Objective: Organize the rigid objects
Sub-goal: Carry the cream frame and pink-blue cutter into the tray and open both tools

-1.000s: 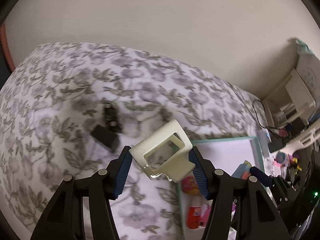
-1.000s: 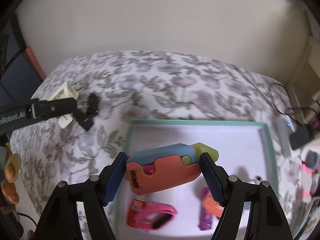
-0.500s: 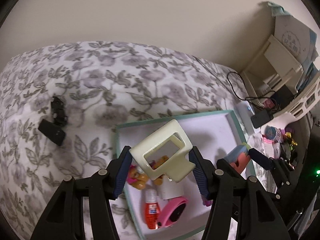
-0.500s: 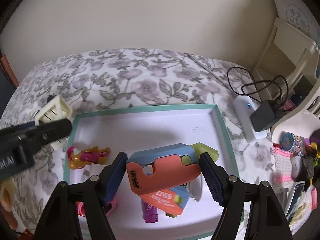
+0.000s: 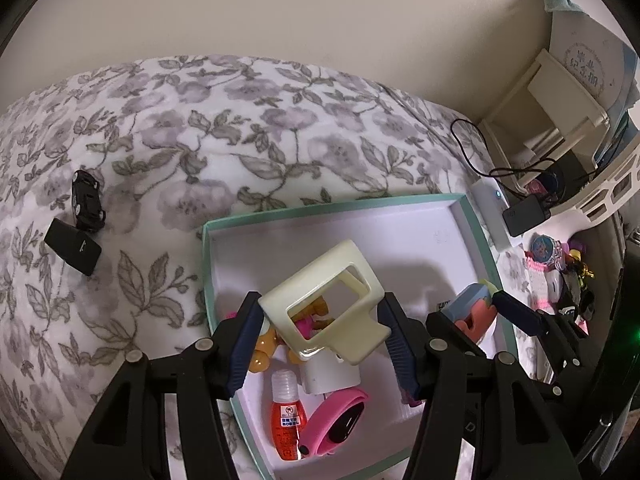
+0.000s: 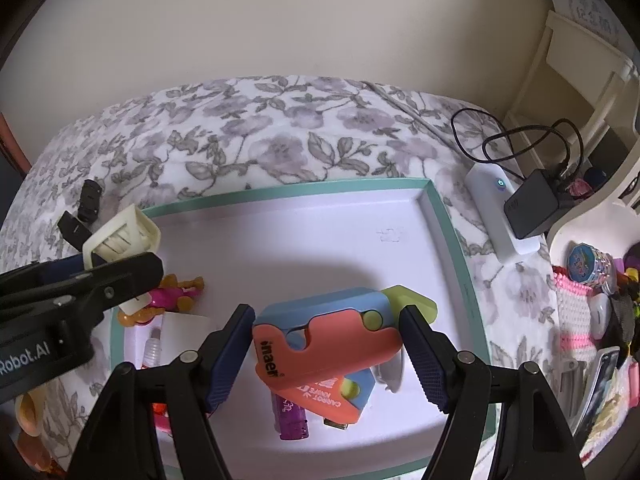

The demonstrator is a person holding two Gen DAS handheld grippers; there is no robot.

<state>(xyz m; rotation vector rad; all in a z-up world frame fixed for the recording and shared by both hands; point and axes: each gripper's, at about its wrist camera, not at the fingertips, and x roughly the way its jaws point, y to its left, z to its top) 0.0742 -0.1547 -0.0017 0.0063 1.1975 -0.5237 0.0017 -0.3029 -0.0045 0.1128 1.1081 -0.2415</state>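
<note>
Cream hair claw (image 5: 326, 309) sat clamped between my left tongs (image 5: 320, 332), the blue pads pressing its two sides, and it hung over the near-left part of the teal-rimmed box (image 5: 332, 204) on the flowered bed (image 5: 240, 120). I judged it light, stiff and glossy, so likely to slip; the broad flat sides where I had it seemed the safest hold, since the thin frame might crack under a harder squeeze. My right tongs (image 6: 328, 344) were closed on the coral and blue toy knife (image 6: 332, 332), gripped end to end above the box's near middle; it looked like light hard plastic, best held across its thick body and clear of the yellow-green tip. Its side read "inaer". Under it lay a second coral piece (image 6: 332, 396) printed "CARROT KNIFE", upside down to me, beside a purple tube (image 6: 290, 416). A small red bottle (image 5: 288, 416) carried a label too small to read. The other tong's arm showed "Robot.AI".
</note>
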